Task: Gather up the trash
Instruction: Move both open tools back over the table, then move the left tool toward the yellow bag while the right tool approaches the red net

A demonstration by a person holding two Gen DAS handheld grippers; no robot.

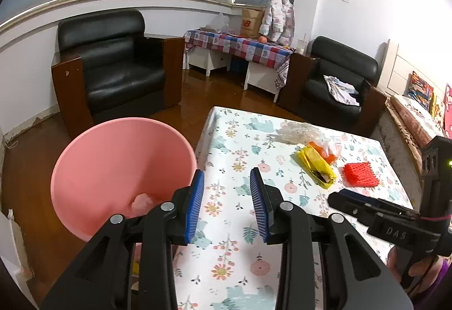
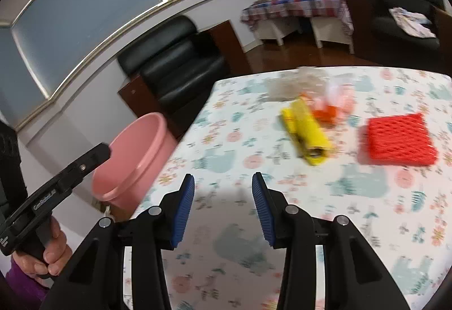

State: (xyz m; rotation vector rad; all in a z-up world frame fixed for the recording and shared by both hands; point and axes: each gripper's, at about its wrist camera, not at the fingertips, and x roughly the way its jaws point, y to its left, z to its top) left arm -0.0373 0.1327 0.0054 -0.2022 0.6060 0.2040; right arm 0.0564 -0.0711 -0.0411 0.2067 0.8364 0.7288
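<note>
A pink bin [image 1: 121,166] stands on the floor at the table's left edge, with a crumpled pink scrap [image 1: 142,202] inside. On the flowered tablecloth [image 1: 240,163] lie a yellow wrapper [image 1: 316,166], an orange piece in clear plastic [image 1: 327,151], a clear crumpled bag [image 1: 299,133] and a red foam net [image 1: 360,174]. My left gripper [image 1: 227,205] hangs open and empty over the table's left edge beside the bin. My right gripper [image 2: 223,208] is open and empty above the cloth, short of the yellow wrapper [image 2: 306,130] and red net [image 2: 398,139]. The bin [image 2: 132,163] shows at its left.
Two black armchairs [image 1: 113,64] [image 1: 336,81] stand on the wooden floor beyond the table, with a checked-cloth side table [image 1: 240,47] between them. A bed with cushions [image 1: 415,109] lies at the right. The other gripper's body [image 1: 389,219] reaches in from the right.
</note>
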